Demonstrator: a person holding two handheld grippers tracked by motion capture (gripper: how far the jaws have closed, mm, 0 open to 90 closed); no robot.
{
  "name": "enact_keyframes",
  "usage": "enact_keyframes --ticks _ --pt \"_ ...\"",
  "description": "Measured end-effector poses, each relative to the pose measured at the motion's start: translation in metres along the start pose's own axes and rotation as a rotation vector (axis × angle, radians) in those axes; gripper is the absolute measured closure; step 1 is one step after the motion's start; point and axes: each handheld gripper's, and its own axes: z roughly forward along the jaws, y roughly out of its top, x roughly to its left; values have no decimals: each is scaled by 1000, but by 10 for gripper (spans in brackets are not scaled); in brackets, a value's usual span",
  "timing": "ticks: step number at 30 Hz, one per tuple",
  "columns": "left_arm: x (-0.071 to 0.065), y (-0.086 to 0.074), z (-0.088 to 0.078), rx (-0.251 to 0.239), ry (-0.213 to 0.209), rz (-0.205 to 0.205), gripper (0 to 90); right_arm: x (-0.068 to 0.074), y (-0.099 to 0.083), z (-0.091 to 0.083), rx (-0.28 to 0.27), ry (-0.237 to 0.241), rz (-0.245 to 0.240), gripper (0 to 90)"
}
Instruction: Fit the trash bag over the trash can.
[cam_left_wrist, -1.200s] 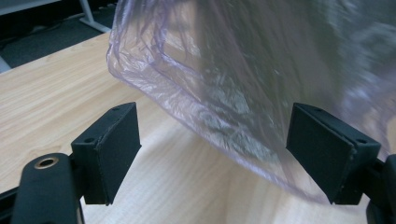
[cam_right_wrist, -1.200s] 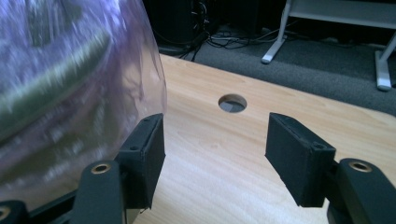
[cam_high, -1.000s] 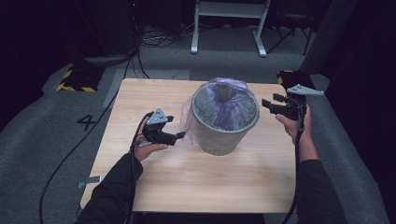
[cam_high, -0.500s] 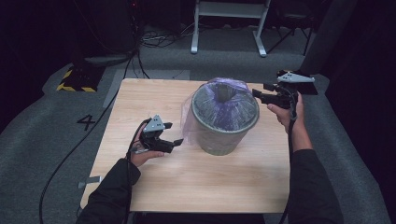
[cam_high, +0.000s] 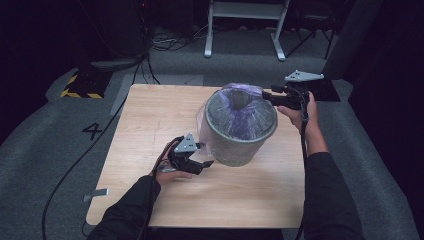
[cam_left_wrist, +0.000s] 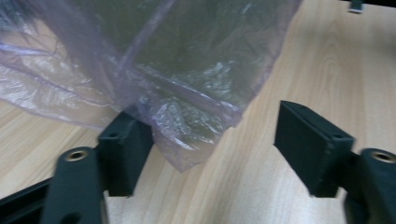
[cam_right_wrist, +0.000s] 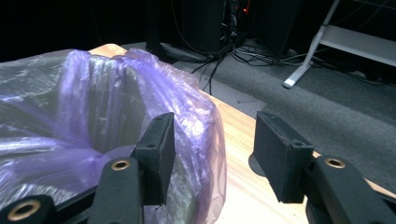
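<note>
Here's the grey waste bin, upright on the wooden surface, sitting toward the far right part of the board, with a thin purple bin liner draped inside and spilling over its rim. On the near-left flank a loose flap of that liner hangs down the outside, its ragged lower edge just above the wood.

Left claw is low, right beside the bin's near-left wall. In the left gripper view the flap's tip dangles between the two black jaws, brushing the inner face of the left one while the right one stands well off it. The jaws have just been closing, yet they are apart, with plastic between them and no pinch on it.

Up at the far right rim, the right claw hovers level with the liner's bunched edge. One jaw sits in front of the liner at the rim, the other out over bare wood; whether the first touches the plastic I cannot tell. These jaws have also just been closing, and a clear gap remains between them, nothing clamped.

Room to move: broad bare wood left of the left claw, out to the surface's left edge. Beyond the right claw, the surface edge is close, then grey carpeted floor and cables.
</note>
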Motion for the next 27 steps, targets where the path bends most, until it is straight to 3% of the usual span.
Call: enact_keyframes --ticks 3,5,9,13,21,27 --pt "1 -1 2 16 43 2 438 0 1 2 6 -1 -9 539" --pt "3 -2 1 11 50 -3 499 0 0 5 16 -1 -6 569" --pt "6 -3 2 7 58 7 704 -2 -2 9 6 28 9 732" --pt "7 -3 4 5 66 9 851 0 -3 12 -2 22 2 880" --pt "12 -2 5 22 42 17 894 -1 -4 20 42 -44 -9 900" --pt "18 -2 4 21 40 8 896 -7 -12 21 53 -58 16 900"
